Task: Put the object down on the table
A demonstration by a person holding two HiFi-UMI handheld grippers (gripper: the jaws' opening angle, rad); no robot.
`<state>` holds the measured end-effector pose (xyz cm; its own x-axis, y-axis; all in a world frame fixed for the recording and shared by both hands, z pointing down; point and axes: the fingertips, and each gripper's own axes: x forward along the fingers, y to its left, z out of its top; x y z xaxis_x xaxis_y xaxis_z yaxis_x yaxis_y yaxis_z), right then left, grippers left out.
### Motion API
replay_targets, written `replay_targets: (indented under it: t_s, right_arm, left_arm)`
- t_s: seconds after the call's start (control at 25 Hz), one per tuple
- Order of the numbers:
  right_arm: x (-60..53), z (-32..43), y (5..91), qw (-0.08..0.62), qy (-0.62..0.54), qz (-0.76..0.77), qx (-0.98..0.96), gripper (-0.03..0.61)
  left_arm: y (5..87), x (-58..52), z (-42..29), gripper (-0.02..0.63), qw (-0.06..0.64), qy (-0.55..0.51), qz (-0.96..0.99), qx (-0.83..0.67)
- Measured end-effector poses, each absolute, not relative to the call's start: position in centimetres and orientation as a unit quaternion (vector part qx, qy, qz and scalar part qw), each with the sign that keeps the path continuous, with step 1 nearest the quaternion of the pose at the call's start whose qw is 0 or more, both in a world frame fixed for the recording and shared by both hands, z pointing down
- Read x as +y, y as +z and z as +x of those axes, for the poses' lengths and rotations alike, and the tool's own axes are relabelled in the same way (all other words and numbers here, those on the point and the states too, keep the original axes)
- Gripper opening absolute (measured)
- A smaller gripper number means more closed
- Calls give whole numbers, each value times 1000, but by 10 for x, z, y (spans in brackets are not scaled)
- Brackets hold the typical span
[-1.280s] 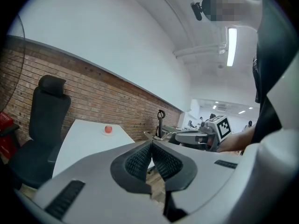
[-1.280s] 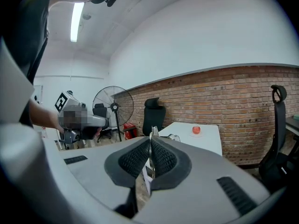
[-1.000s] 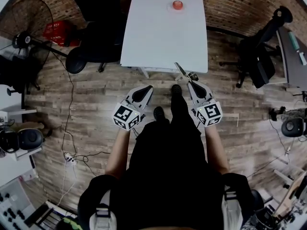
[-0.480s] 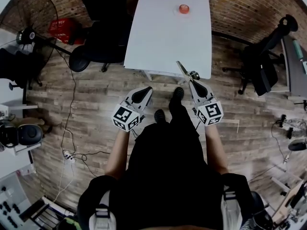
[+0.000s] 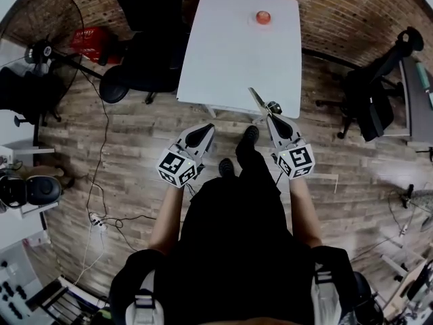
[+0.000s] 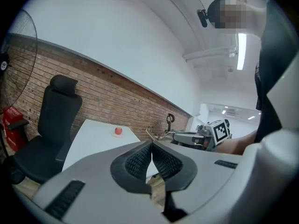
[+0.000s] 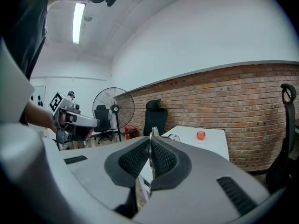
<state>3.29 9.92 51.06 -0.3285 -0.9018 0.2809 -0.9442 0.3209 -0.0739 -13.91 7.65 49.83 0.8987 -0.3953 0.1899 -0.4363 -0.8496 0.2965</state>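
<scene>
Two grippers are held just short of the white table [image 5: 230,59]. The right gripper [image 5: 270,116] is clenched on a thin metal object [image 5: 258,100], which is seen against the table's near edge, pointing to 11 o'clock. The left gripper [image 5: 209,126], at its 9 o'clock, is closed on nothing.

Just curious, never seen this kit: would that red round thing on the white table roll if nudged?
Probably, since the red round thing looks ball-shaped. It seems to sit on a small pale dish, which might hold it. It looks small beside the table, so likely light.
</scene>
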Motion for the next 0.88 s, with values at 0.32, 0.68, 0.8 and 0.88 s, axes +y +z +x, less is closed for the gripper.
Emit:
replay_targets:
  t_s: [0.32,0.68,0.8,0.88]
  right_arm:
    - [88,39,517,96,123,576,-803,3]
    - [53,72,522,98,135,577,-800,3]
    - [37,78,524,103,139,570,-803,3]
    - [29,80,528,107,142,566,-805,3]
  left_arm:
    - [503,63,-131,21,169,74,960,-209]
    - [498,22,-97,21,166,77,961,-206]
    - [493,8,-90,21,164,75,961,-209]
    - [492,2,-88,21,165,76,960,-213]
